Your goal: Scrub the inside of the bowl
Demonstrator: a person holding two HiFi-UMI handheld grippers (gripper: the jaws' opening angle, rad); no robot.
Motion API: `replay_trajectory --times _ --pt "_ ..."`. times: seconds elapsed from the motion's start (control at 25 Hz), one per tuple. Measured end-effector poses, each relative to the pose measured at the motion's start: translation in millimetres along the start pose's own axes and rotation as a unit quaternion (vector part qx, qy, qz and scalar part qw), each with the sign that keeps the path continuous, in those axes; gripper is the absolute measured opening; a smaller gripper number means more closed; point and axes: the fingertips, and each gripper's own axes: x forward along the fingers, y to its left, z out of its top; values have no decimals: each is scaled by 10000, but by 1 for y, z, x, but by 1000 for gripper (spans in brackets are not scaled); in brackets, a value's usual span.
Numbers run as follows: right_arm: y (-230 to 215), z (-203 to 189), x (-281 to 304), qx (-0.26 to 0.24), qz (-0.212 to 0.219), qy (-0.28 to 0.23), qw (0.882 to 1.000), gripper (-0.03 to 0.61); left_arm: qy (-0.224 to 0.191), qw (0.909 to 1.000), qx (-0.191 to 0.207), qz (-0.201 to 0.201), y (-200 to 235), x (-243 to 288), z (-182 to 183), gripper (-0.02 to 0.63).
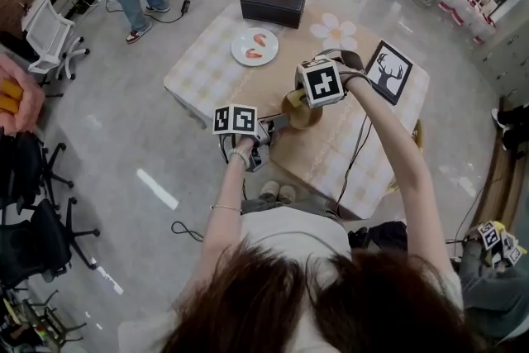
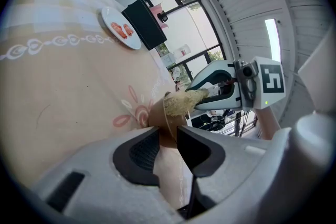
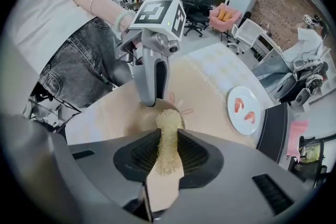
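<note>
Right gripper view looks steeply down the right tongs (image 3: 168, 140), whose pads pinch a straw-coloured loofah scrubber (image 3: 169, 119) tight; its free end reaches into the brown bowl (image 2: 159, 113), which stands on the table (image 1: 331, 157) just in front of the person. The left tongs (image 2: 168, 140) stand narrow, clamped across the bowl's rim wall from the side, one pad inside and one outside; I judge the scrubbing step is in hand, with loofah and bowl already brought together. The next move likely calls for pressing the loofah against the inner wall and sweeping it round while the left grip braces the bowl; the stretch of rim under the left pads is blocked to that sweep. In the head view the bowl sits close to the table's near edge, so a stroke pulled toward the person could drag it off. A framed deer picture (image 1: 388, 71) stands near on the right; the plate (image 1: 254, 46) lies well apart, with a tissue box (image 1: 273, 2) beyond it, so the room toward them is open.
</note>
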Motion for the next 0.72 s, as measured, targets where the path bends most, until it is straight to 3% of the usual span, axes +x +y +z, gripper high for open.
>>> replay_trajectory --times 0.72 --pt "0 -8 1 -323 138 280 9990 91 -45 9999 -105 -29 -1 -1 0 110"
